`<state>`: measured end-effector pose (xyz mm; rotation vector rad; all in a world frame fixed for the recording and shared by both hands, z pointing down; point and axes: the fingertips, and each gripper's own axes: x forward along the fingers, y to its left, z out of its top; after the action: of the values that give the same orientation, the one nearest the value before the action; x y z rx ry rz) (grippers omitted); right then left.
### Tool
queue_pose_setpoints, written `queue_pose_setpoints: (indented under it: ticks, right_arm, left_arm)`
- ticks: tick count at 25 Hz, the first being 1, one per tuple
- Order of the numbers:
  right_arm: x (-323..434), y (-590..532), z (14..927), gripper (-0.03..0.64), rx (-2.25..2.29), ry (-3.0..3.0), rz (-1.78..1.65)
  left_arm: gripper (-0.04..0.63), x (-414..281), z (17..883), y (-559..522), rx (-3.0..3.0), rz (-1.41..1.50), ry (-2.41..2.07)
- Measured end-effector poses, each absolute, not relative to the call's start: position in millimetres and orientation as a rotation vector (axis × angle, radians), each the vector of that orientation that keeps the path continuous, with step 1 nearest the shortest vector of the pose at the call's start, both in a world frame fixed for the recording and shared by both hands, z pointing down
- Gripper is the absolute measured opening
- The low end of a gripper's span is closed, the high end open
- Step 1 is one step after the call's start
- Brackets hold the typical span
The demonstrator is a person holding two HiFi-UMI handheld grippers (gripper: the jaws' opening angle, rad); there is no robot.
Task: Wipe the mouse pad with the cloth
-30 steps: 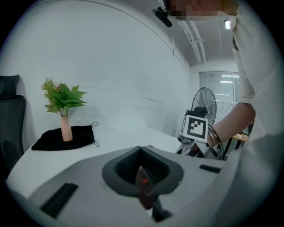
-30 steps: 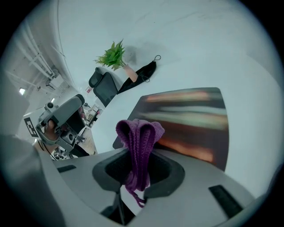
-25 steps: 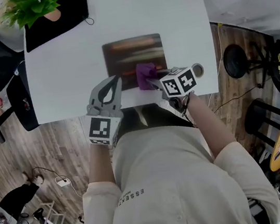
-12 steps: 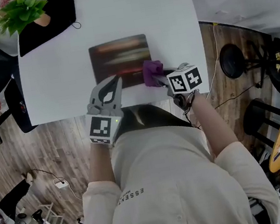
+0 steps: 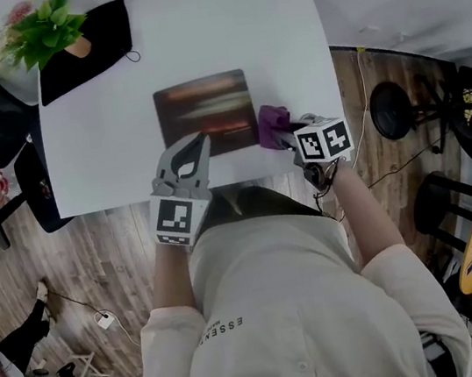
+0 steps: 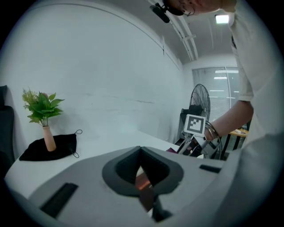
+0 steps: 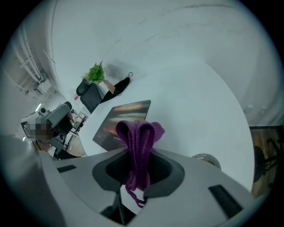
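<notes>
Jaws pinch one cloth (image 5: 272, 121) on right gripper (image 5: 287, 135), meet empty on left gripper (image 5: 197, 143), near one mouse pad (image 5: 205, 108).

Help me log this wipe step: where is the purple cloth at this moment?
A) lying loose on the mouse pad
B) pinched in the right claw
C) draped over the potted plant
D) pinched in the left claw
B: the right gripper view shows the purple cloth bunched and clamped in the right claw, while the left claw is closed with nothing in it.
</notes>
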<state>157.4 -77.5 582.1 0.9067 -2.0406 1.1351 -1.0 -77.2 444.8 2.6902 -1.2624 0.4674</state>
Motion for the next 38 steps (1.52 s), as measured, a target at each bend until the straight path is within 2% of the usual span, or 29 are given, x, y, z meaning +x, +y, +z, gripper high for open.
queue_pose_setpoints:
  ticks: [21, 29, 38]
  right_arm:
    - [42, -163, 369, 0.095, 1.209, -2.566, 0.450]
    - [37, -171, 312, 0.094, 1.428, -2.650, 0.178]
    - [47, -171, 303, 0.087, 1.569, -2.606, 0.058]
  left_arm:
    - [0.002, -100, 326, -136, 2.776, 0.408, -1.494]
    - [0.002, -133, 294, -146, 2.759, 0.360, -1.567]
    - [0.002, -134, 285, -148, 2.769, 0.340, -1.565]
